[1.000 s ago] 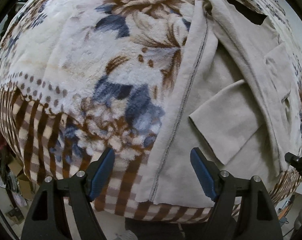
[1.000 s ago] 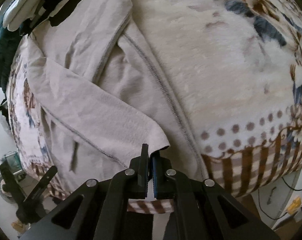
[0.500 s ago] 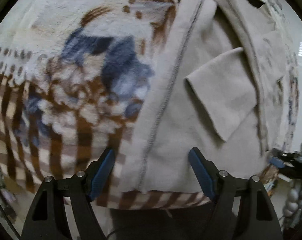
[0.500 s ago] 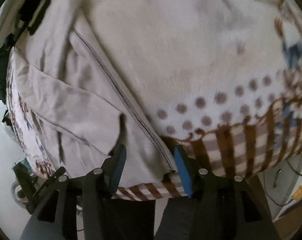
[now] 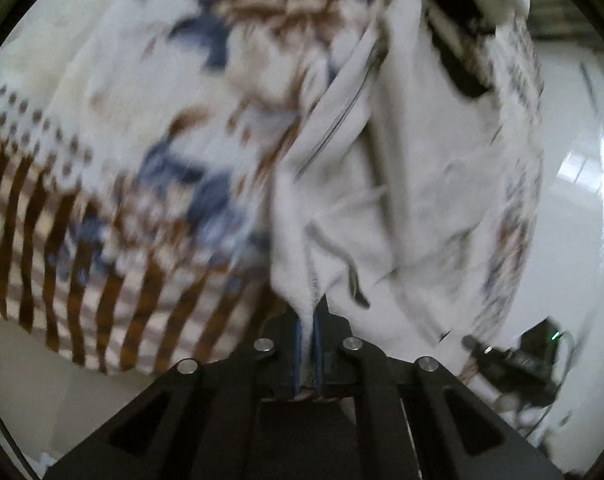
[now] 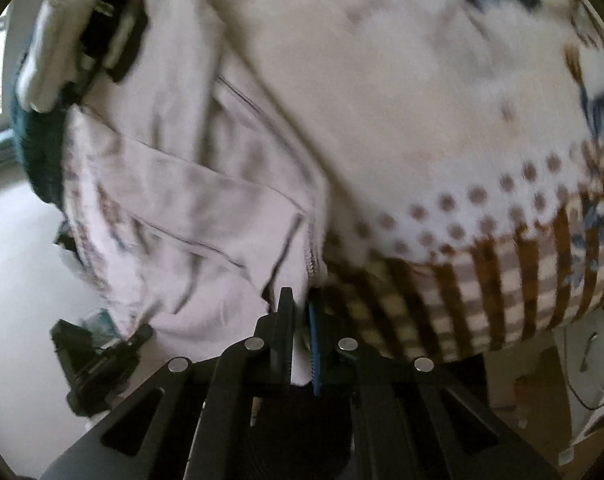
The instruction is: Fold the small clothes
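Observation:
A beige long-sleeved garment (image 5: 414,168) lies on a floral fleece blanket (image 5: 149,128). My left gripper (image 5: 308,320) is shut on the garment's near hem corner at its stitched edge, and the cloth rises off the blanket there. In the right wrist view the same garment (image 6: 189,200) spreads to the left. My right gripper (image 6: 299,316) is shut on the other near hem corner beside its stitched seam. A folded sleeve lies across the garment's body. Both views are blurred by motion.
The blanket (image 6: 442,100) has brown stripes along its near edge, which drops off to a pale floor (image 5: 574,240). A black and white pile (image 6: 85,40) sits at the garment's far end. The other gripper shows at the lower right (image 5: 518,360) and lower left (image 6: 93,360).
Both grippers went from open around the near hem to shut on it. The hem corners have lifted off the blanket and both views swing.

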Available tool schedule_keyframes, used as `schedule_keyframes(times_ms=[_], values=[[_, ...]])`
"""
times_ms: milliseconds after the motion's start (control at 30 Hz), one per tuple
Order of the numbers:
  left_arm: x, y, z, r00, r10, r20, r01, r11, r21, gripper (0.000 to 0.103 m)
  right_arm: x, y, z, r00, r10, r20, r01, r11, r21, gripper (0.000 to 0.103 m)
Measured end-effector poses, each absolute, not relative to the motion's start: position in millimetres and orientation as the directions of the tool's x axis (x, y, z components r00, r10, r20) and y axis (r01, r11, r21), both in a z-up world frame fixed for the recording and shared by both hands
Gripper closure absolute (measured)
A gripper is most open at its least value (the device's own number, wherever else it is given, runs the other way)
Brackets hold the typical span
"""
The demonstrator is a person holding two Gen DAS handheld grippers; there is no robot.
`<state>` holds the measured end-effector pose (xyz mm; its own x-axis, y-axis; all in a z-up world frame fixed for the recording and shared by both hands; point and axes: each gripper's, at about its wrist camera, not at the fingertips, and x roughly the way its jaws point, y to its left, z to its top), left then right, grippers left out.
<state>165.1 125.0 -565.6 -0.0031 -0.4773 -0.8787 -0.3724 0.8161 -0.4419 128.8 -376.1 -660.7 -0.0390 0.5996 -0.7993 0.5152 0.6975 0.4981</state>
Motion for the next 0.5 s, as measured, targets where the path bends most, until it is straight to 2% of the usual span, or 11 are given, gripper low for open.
schedule_keyframes(times_ms=[133,233,300,333,400,433,467,500], values=[[234,134,-559,0.111,-0.542,-0.833,-0.395,0.745,-0.537,0.099,184,-386,-643,0.072,0.636,-0.769,0.524,0.632,0.571,0.097],[287,128,-562,0.17,-0.515,-0.84,-0.346,0.767,-0.54,0.097,237,-393,-640,0.165,0.605,-0.779,0.518,0.619,0.591,0.096],[307,137,-571,0.201,-0.526,-0.827,-0.368,0.741,-0.561,0.097,264,-400,-647,0.209,0.605,-0.768,0.534,0.587,0.608,0.093],[312,135,-574,0.215,-0.536,-0.816,-0.391,0.719,-0.575,0.093,275,-403,-650,0.226,0.609,-0.76,0.547,0.567,0.616,0.088],[312,148,-574,0.253,-0.55,-0.796,-0.416,0.681,-0.602,0.076,285,-416,-651,0.256,0.61,-0.75,0.551,0.545,0.632,0.07],[311,148,-572,0.271,-0.548,-0.791,-0.418,0.673,-0.61,0.059,287,-421,-648,0.261,0.6,-0.756,0.545,0.554,0.629,0.056],[305,155,-571,0.289,-0.534,-0.795,-0.426,0.672,-0.606,0.044,287,-422,-644,0.263,0.587,-0.766,0.531,0.575,0.623,0.053],[305,153,-571,0.301,-0.517,-0.801,-0.434,0.674,-0.598,0.043,288,-422,-641,0.254,0.569,-0.782,0.518,0.602,0.607,0.053]])
